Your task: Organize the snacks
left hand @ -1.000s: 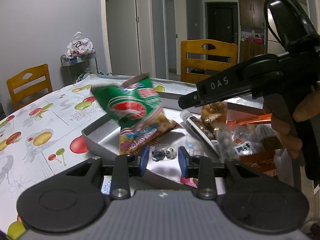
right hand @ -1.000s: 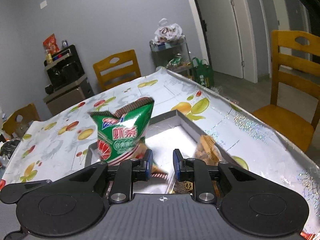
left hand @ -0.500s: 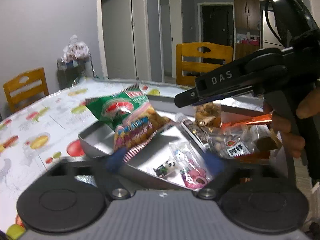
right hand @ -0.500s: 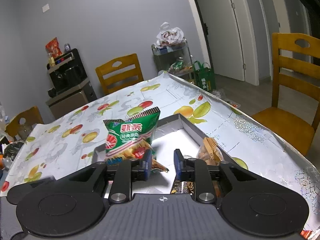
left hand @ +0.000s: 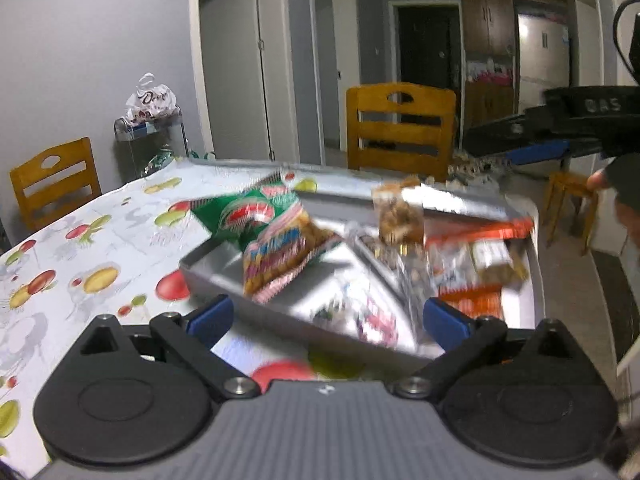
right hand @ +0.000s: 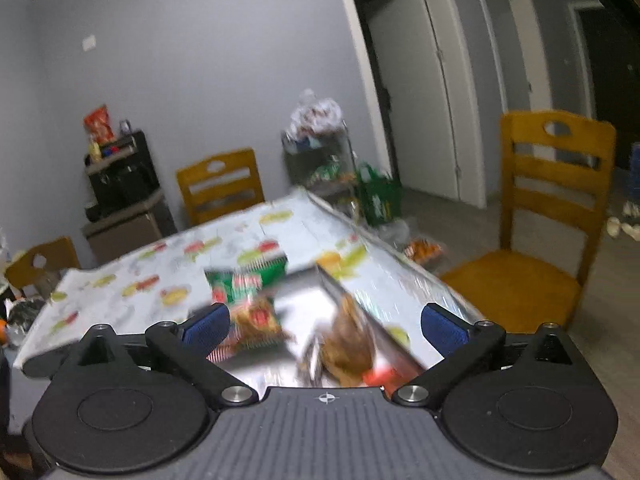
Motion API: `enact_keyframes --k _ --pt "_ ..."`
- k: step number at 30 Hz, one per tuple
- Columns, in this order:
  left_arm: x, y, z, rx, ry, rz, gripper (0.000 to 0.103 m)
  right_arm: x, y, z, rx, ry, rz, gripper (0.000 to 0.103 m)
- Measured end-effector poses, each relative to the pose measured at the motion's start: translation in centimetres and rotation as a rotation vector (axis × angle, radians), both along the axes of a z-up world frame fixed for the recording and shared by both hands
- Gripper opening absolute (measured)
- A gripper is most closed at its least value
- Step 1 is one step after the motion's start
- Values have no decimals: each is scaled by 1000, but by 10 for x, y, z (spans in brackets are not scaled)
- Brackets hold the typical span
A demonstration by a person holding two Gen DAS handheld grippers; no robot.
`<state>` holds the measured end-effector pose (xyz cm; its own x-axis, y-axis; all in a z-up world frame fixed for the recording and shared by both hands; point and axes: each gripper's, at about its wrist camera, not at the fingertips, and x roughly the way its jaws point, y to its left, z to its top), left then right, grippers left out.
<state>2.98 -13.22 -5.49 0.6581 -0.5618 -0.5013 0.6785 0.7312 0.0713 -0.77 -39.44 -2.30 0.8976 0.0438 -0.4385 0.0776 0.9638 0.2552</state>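
Note:
The green snack bag (left hand: 256, 216) lies loose over the left rim of the grey divided tray (left hand: 208, 276), blurred in both views. My left gripper (left hand: 326, 318) hangs open in front of the tray with nothing between its blue pads. In the right wrist view the green bag (right hand: 248, 280) lies beyond my right gripper (right hand: 326, 326). That gripper's jaws are opening wide and touch nothing. A brown nut packet (left hand: 400, 216), orange packets (left hand: 480, 232) and small candies (left hand: 372, 320) fill the tray's other compartments. The right tool's black frame (left hand: 580, 112) hovers at the upper right, with a hand below it.
A fruit-print cloth (left hand: 80, 264) covers the table. Wooden chairs (left hand: 400, 128) (left hand: 56, 180) (right hand: 552, 208) stand around it. A wire cart holding a white bag (left hand: 152, 132) is against the wall. A green bag (right hand: 376, 200) sits on the floor by a dark cabinet (right hand: 120, 184).
Both grippers went from shut on the green bag to wide open. The bag dropped onto the tray's left rim. Both grippers drew back, the right one farther.

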Motion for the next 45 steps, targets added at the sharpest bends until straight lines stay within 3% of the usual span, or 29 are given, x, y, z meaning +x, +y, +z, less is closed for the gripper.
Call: enact_keyframes --k 6,11,19,45 --pt "-14 18 -21 13 50 -6 102 -36 23 -41 36 90 15 103" --pt "-7 29 -24 -36 110 39 102 -54 56 -64 -40 112 40 103" --pt "-6 29 -26 -9 126 62 102 -44 85 -79 -92 191 67 103" --pt "-4 26 -29 14 140 70 102 -38 87 -85 -118 187 55 103"
